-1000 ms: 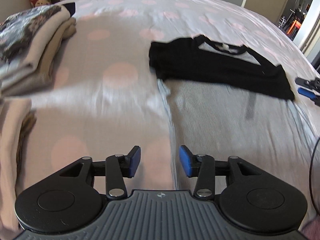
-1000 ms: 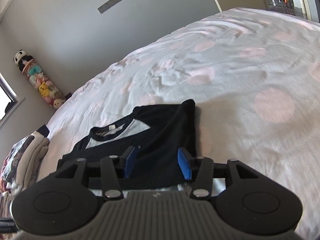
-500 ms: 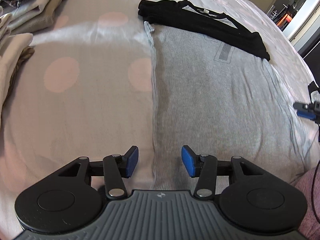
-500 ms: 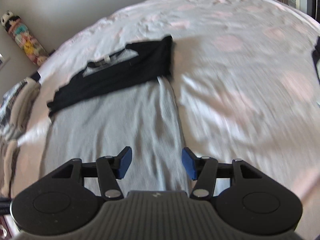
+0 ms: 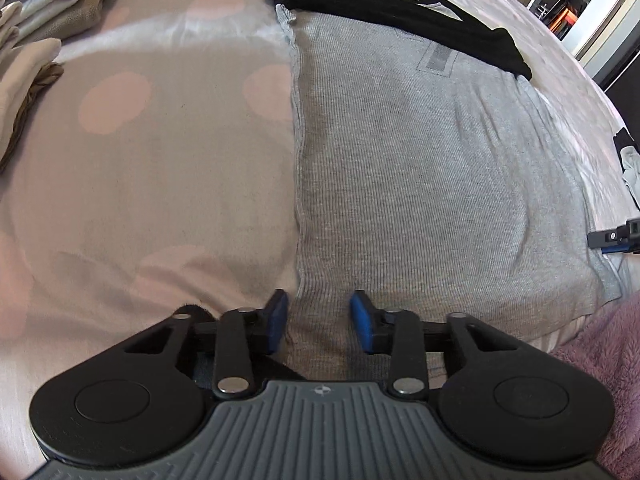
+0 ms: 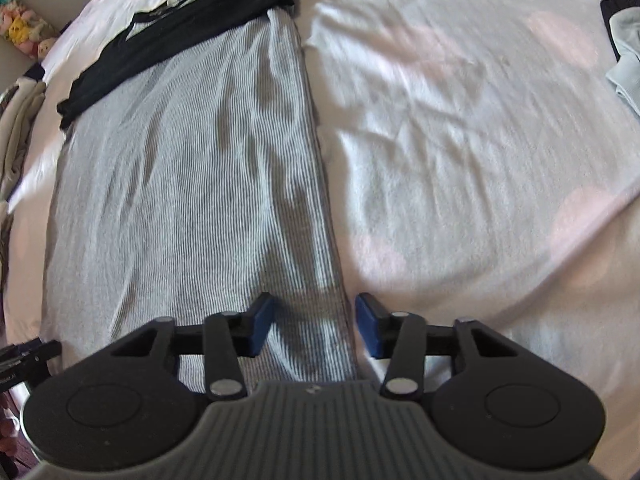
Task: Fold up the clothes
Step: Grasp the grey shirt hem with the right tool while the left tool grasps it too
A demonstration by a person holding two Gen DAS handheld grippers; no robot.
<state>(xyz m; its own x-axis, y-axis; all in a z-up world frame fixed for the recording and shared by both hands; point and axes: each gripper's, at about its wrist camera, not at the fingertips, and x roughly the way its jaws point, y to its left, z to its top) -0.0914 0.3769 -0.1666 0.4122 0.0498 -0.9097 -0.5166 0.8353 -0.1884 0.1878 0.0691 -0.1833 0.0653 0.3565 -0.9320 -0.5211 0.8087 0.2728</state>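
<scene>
Grey shirt (image 5: 420,168) flat on bed (image 5: 160,140); left gripper (image 5: 319,322) and right gripper (image 6: 316,322) jaws just closing, narrowed, straddling hem corners, pads not yet pressing.

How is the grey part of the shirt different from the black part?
The grey part is pale, ribbed and spread flat near the grippers; the black part is dark and folded into a narrow band at the far end. The grey part covers far more bed than the black part. Both seem to belong to one shirt.

1. A bed (image 5: 132,184) with a pale cover printed with pink spots.
2. Soft toys (image 6: 24,30) against the wall.
3. A fuzzy pink blanket (image 5: 600,344) at the near edge.
</scene>
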